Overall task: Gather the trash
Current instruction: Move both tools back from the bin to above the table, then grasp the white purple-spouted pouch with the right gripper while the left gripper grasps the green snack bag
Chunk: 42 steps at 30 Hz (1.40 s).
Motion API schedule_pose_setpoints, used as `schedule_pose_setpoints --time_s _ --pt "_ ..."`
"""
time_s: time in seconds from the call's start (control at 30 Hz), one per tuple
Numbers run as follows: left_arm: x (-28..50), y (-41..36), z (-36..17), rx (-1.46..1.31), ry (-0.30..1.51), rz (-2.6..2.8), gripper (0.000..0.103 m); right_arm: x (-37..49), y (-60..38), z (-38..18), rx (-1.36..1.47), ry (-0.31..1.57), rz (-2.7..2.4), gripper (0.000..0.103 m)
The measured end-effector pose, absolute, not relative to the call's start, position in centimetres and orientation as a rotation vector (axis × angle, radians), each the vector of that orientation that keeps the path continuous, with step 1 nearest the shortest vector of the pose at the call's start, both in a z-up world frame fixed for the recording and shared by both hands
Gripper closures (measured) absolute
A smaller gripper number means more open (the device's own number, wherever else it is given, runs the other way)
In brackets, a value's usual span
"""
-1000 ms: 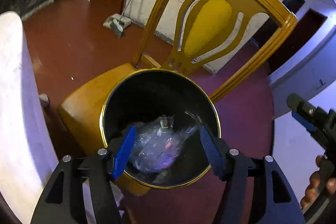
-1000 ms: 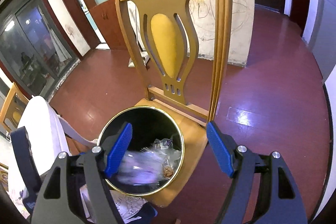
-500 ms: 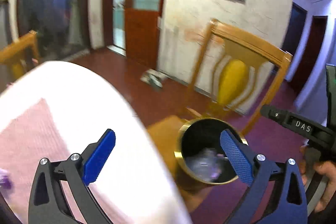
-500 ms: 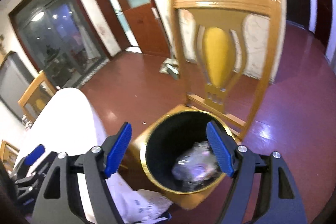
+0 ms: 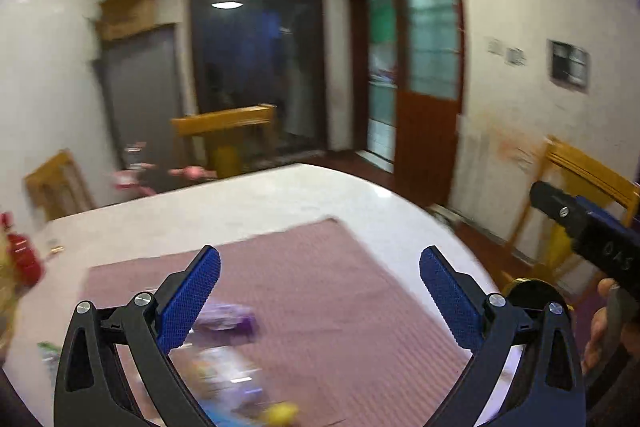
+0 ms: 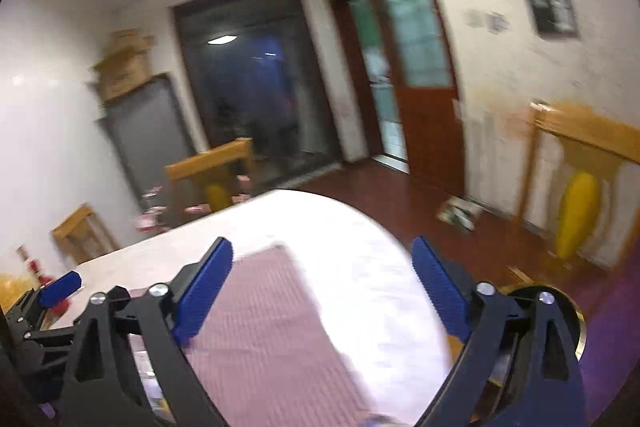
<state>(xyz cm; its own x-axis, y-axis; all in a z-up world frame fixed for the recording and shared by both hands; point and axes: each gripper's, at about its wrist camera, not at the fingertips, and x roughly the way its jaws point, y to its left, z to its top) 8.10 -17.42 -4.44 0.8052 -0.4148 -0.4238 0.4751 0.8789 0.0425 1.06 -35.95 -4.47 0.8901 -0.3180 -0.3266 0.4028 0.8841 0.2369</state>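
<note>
Loose wrappers on pink mat near surface's near edge: judged light, crinkly, slippery, best pinched across a flat middle; left gripper and right gripper just opened wide, both empty.

Motion-blurred wrappers on the mat; bin mostly hidden.
</note>
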Motion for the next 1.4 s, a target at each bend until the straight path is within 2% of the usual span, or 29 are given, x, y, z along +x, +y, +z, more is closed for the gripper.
schedule_pose_setpoints --time_s 0.2,0.43,0.6,0.83,1.0,1.07,1.17,1.4 --pt "7.8 -6.5 -3.6 0.079 0.42 -0.287 0.006 4.3 -29.0 -2.4 0.217 0.277 -0.201 0.007" --pt "7.5 1.6 -3.4 0.056 0.396 -0.096 0.006 6.2 -23.6 -1.1 0.148 0.278 -0.112 0.007" --pt "8.2 5.3 -4.2 0.013 0.417 -0.044 0.006 7.3 -21.2 -0.8 0.1 0.292 -0.081 0.007" --pt "9.2 6.5 -5.3 0.006 0.443 -0.032 0.006 9.8 -19.8 -1.7 0.012 0.326 0.022 0.007" --pt "9.7 7.1 -5.5 0.016 0.451 -0.014 0.006 15.6 -19.8 -5.1 -0.291 0.459 0.228 0.016" --pt "9.8 7.8 -5.7 -0.001 0.451 0.008 0.006 18.3 -20.0 -8.1 -0.432 0.573 0.313 0.033" --pt "10.5 9.0 -6.1 -0.02 0.478 0.038 0.006 21.4 -20.2 -12.6 -0.539 0.708 0.394 0.035" --pt "12.6 11.7 -7.8 -0.094 0.577 0.072 0.006 23.8 -17.0 -18.5 -0.656 0.796 0.55 0.039"
